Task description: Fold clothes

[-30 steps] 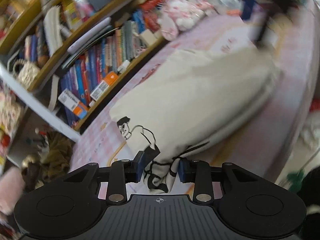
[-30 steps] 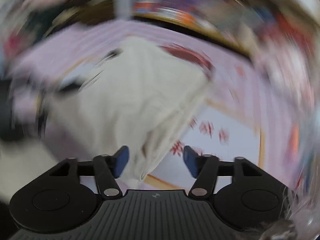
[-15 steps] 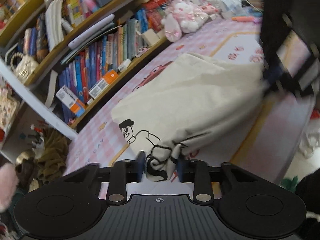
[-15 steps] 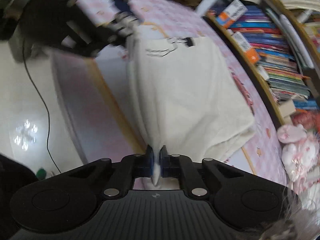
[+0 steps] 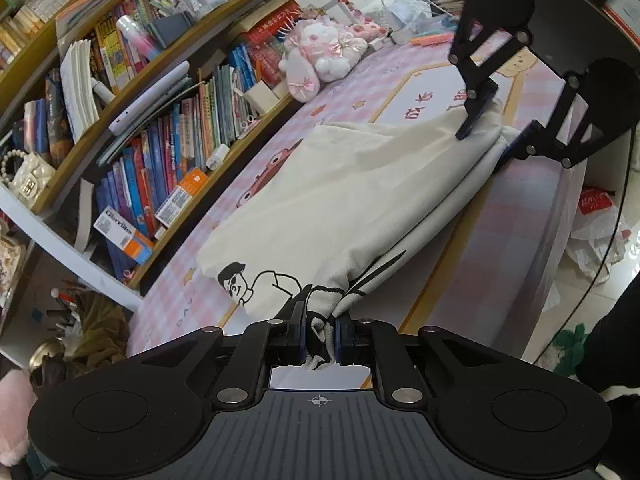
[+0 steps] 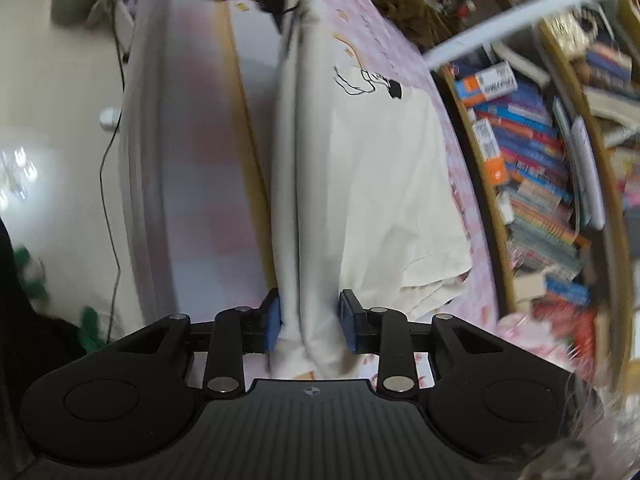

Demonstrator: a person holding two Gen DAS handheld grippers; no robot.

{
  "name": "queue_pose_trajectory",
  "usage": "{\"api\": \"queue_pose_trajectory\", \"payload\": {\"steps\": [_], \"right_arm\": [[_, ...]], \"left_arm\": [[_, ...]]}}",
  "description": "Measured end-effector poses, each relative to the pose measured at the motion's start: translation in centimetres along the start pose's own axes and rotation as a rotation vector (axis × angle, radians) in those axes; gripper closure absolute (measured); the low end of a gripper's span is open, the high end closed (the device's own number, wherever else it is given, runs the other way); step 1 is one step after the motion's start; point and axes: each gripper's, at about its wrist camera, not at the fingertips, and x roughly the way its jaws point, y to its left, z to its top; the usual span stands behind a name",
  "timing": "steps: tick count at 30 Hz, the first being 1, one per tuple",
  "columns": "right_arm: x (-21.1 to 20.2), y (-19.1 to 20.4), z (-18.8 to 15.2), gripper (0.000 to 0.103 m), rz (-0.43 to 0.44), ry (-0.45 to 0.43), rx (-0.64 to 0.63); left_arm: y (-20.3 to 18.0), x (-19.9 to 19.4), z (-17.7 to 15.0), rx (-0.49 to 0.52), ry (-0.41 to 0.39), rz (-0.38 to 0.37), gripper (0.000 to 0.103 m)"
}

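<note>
Garment: we see the cream T-shirt [image 5: 352, 200] doubled lengthwise on the pink bed [image 5: 500, 216].
Left gripper [image 5: 321, 340]: fingers clamp one bunched end.
Right gripper [image 6: 310, 322]: fingers partly apart, cloth between; grip uncertain.
Progress: we judge one fold formed; crosswise folds remain.

We cannot read the spines on the wooden bookshelf packed with colourful books [image 6: 536, 184] in the right wrist view, where motion blur smears them. The cream cotton garment with a black cartoon print [image 5: 360, 200] hides part of the pink checked mat [image 5: 500, 216] beneath it.
</note>
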Motion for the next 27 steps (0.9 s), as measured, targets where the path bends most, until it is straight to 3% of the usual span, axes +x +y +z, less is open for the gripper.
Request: {"api": "queue_pose_trajectory", "payload": {"steps": [4, 6, 7, 8, 11, 15, 20, 27], "right_arm": [[0.8, 0.5, -0.2, 0.060, -0.067, 0.020, -0.052], [1.0, 0.5, -0.4, 0.066, -0.063, 0.015, -0.050], [1.0, 0.5, -0.5, 0.079, -0.058, 0.012, -0.048], [1.1, 0.6, -0.5, 0.085, -0.053, 0.013, -0.045], [0.9, 0.8, -0.6, 0.090, -0.036, 0.016, -0.039], [-1.6, -1.2, -0.8, 0.091, 0.091, 0.007, 0.053], [-5.5, -4.1, -1.6, 0.091, 0.267, -0.011, 0.174], [-9.8, -5.5, -1.8, 0.091, 0.384, -0.051, 0.231]], "left_arm": [[0.2, -0.1, 0.0, -0.007, -0.004, 0.000, 0.090], [0.2, -0.2, -0.2, -0.007, -0.001, -0.005, 0.090], [0.1, -0.1, -0.3, -0.005, 0.003, -0.010, 0.090], [0.0, -0.1, -0.4, 0.000, 0.008, -0.015, 0.090], [-0.3, -0.4, -0.8, 0.013, 0.018, -0.034, 0.090], [-0.5, -2.3, -1.3, 0.040, 0.018, -0.083, 0.090], [-0.4, -6.0, -1.4, 0.028, 0.016, -0.198, 0.090], [1.4, -9.5, -0.7, -0.073, 0.016, -0.292, 0.090]]}}
